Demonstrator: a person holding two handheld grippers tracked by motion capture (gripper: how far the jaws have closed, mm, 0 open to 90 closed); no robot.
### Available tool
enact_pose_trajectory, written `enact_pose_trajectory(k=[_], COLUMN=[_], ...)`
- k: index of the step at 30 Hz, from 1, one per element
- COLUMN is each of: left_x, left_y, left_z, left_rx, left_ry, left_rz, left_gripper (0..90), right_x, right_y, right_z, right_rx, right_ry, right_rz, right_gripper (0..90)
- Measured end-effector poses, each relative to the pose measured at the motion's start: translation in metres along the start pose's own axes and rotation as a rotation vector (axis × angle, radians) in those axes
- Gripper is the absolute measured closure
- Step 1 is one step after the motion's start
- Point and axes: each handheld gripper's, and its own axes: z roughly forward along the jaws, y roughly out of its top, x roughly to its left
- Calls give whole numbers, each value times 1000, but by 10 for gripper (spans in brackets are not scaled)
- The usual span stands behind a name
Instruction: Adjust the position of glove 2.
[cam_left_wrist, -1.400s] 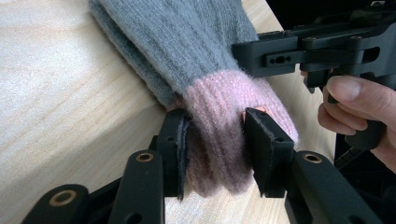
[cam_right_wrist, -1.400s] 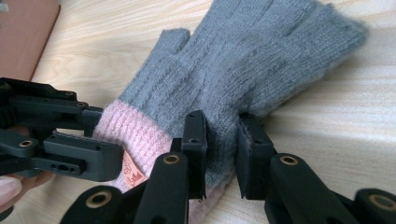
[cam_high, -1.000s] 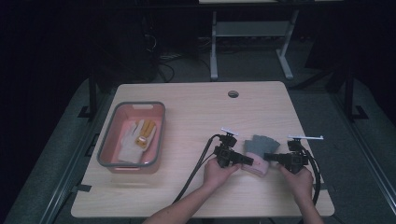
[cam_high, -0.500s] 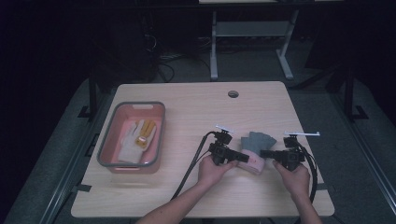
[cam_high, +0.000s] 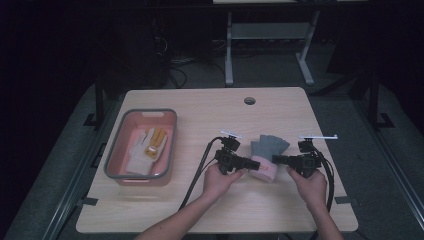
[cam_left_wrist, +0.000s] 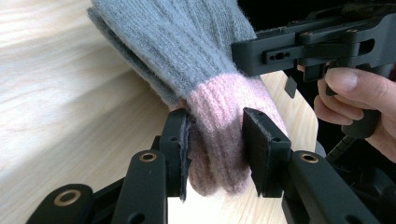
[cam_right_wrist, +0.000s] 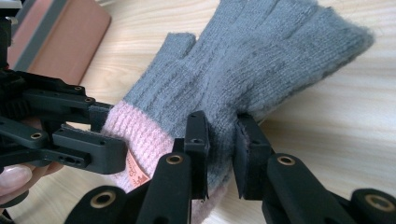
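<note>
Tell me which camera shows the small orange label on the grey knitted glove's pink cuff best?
The right gripper view: the orange label sits close on the pink cuff of the grey knitted glove. The left gripper view shows cuff and knit; the high view shows the glove small.

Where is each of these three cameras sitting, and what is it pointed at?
High view: above the person's side, looking forward and down on the table; both forearms, left hand-held gripper and right hand-held gripper pinch the glove.
Left gripper view: rides that gripper, looking along its jaws shut on the pink cuff; the other hand shows.
Right gripper view: along its jaws gripping grey knit.
Shared: all three show the glove; high and right views show the bin.
</note>
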Motion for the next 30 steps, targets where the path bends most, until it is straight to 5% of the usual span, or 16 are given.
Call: enact_pose_trajectory(k=[17, 30], left_x=[9, 14], left_y=[-3, -4], left_z=[-34, -44], left_rx=[-47, -63], left_ry=[3, 5], left_rz=[-6, -4], left_gripper=[620, 619], right_x=[26, 32], right_y=[17, 20], right_z=[13, 20], right_rx=[6, 7], right_ry=[49, 69], right_rz=[-33, -38], right_gripper=[771, 770])
